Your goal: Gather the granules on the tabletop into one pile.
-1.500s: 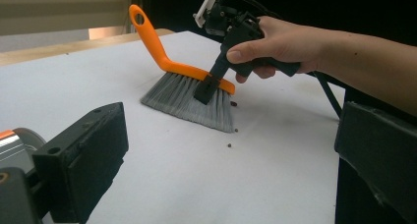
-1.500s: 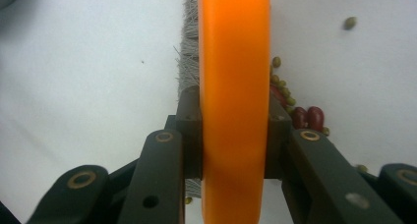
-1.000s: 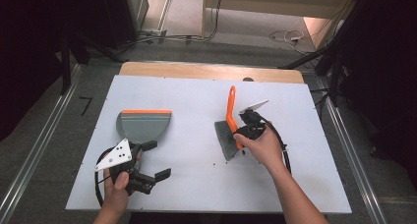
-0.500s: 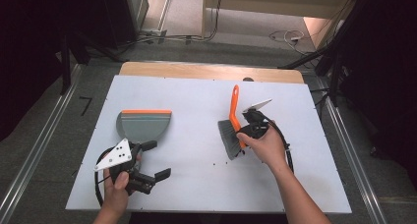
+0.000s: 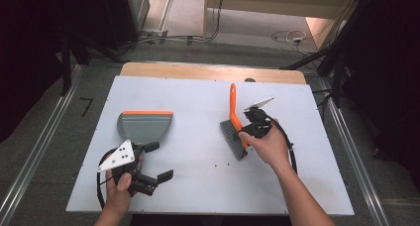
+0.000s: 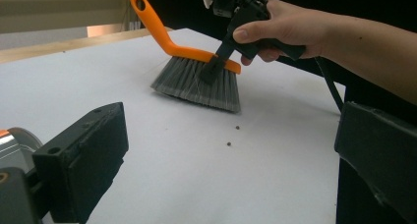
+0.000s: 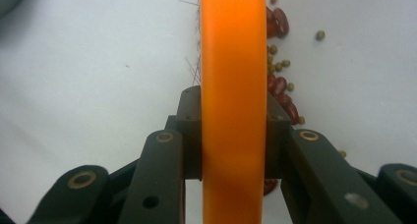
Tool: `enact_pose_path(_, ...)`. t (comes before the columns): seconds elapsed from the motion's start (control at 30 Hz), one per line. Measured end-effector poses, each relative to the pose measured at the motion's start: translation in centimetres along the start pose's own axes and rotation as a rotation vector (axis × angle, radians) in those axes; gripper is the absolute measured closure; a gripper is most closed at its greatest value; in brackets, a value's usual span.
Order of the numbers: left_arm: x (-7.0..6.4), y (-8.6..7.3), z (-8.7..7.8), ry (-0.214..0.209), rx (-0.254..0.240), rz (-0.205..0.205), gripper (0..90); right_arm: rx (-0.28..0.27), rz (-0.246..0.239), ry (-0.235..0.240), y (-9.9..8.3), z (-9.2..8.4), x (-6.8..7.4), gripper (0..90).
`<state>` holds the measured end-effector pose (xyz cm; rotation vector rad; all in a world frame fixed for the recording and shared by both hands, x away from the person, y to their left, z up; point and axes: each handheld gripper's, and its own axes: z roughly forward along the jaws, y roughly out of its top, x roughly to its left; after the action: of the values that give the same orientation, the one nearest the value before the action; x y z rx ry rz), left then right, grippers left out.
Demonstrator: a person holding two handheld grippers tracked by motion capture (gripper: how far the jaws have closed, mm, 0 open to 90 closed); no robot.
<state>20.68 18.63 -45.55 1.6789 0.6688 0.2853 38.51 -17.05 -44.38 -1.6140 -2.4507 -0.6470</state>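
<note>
Brush nudged slightly rightward on the counter.
Right hand-held gripper clamps its orange back from above; handle points away; left hand-held gripper gapes wide.

No lettering, label, brand mark, number or sign can be read anywhere in these pictures.
</note>
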Motion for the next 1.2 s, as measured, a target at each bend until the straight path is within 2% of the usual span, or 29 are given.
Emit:
enact_pose_path(0.13,0.0,0.0,0.0,0.002,0.001,-0.002,0.9,-0.025,-0.058,0.025,-0.1,-0.8,0.4,68.4)
enact_pose_path(0.2,0.0,0.0,0.0,0.002,0.001,-0.003,0.9,-0.029,-0.113,0.016,-0.2,-1.3,1.0,68.4)
enact_pose_path(0.23,0.0,0.0,0.1,0.0,0.002,-0.002,0.9,-0.029,-0.113,0.016,-0.2,-1.3,1.0,68.4)
enact_pose_path(0.3,0.0,0.0,0.0,0.001,0.002,-0.002,0.9,-0.035,-0.194,0.002,-0.5,-1.9,2.0,68.5)
enact_pose_path(0.4,0.0,0.0,0.0,0.0,-0.003,-0.002,0.9,-0.015,-0.289,-0.006,-1.2,-2.1,3.3,68.4)
enact_pose_path(0.43,0.0,0.0,0.0,0.001,-0.006,-0.002,0.9,-0.015,-0.289,-0.006,-1.2,-2.1,3.3,68.4)
enact_pose_path(0.47,0.0,0.1,-0.1,0.005,-0.003,0.001,0.9,0.006,-0.383,-0.011,-1.8,-2.0,4.3,68.4)
enact_pose_path(0.53,0.0,0.1,-0.2,0.005,-0.012,-0.003,0.9,0.024,-0.468,-0.027,-2.7,-1.8,5.4,68.4)
enact_pose_path(0.57,0.0,0.2,-0.3,0.007,-0.013,0.002,0.9,0.024,-0.468,-0.027,-2.7,-1.8,5.4,68.4)
enact_pose_path(0.6,0.0,0.2,-0.3,0.006,-0.015,0.005,0.9,0.036,-0.536,-0.035,-3.6,-1.6,6.2,68.4)
enact_pose_path(0.7,-0.1,0.2,-0.3,0.006,-0.017,0.008,0.9,0.066,-0.618,-0.005,-4.9,-1.3,6.9,68.4)
enact_pose_path(0.8,-0.2,0.3,-0.6,0.016,-0.037,0.017,0.9,0.11,-0.688,-0.008,-6.1,-1.0,7.1,68.4)
enact_pose_path(0.9,-0.1,0.3,-0.8,0.023,-0.048,0.016,0.9,0.125,-0.709,-0.001,-6.7,-0.8,7.0,68.4)
enact_pose_path(0.93,0.0,0.3,-0.8,0.025,-0.047,0.015,0.9,0.127,-0.729,0.013,-6.9,-0.6,6.8,68.4)
enact_pose_path(0.97,0.0,0.3,-0.7,0.025,-0.046,0.013,0.9,0.134,-0.727,0.052,-7.3,-0.3,6.5,68.4)
enact_pose_path(1.03,0.0,0.2,-0.6,0.024,-0.041,0.009,0.9,0.139,-0.732,0.06,-7.3,0.1,6.2,68.4)
enact_pose_path(1.07,0.0,0.2,-0.6,0.023,-0.038,0.009,0.9,0.139,-0.732,0.06,-7.3,0.1,6.2,68.4)
enact_pose_path(1.1,0.0,0.2,-0.5,0.022,-0.034,0.013,0.9,0.135,-0.717,0.032,-6.9,0.3,5.8,68.3)
enact_pose_path(1.2,-0.1,0.2,-0.4,0.019,-0.03,0.011,0.9,0.137,-0.698,0.041,-6.4,0.5,5.2,68.2)
